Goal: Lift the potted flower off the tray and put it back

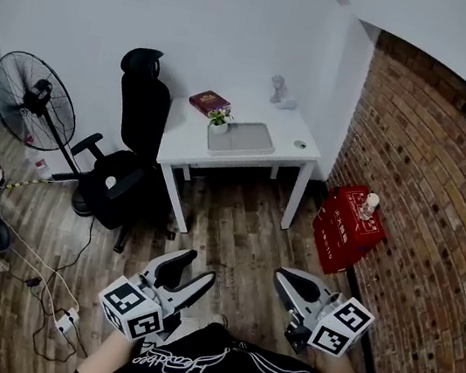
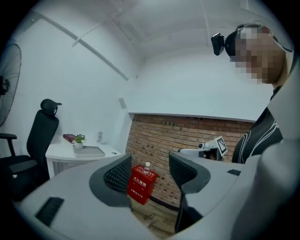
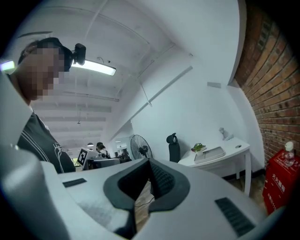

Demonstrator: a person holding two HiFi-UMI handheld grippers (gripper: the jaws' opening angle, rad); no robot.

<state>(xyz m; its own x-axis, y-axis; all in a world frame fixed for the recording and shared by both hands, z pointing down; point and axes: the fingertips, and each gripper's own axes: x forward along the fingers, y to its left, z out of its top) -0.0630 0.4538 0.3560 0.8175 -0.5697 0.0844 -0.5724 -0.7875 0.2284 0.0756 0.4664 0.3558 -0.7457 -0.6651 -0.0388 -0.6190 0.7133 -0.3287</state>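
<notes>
one table, one tray, one potted flower, one book, one chair, one fan, one red box, one bottle, two grippers: left gripper, right gripper.

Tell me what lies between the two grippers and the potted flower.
From the left gripper and the right gripper to the potted flower, the head view shows only bare wooden floor, then the front edge of the white table.

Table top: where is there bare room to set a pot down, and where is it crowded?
Free: the front-left corner of the table, between the tray and the left edge; also the back right, between the figurine and the small round thing. Crowded: back left, where the book and the flower sit close together.
</notes>
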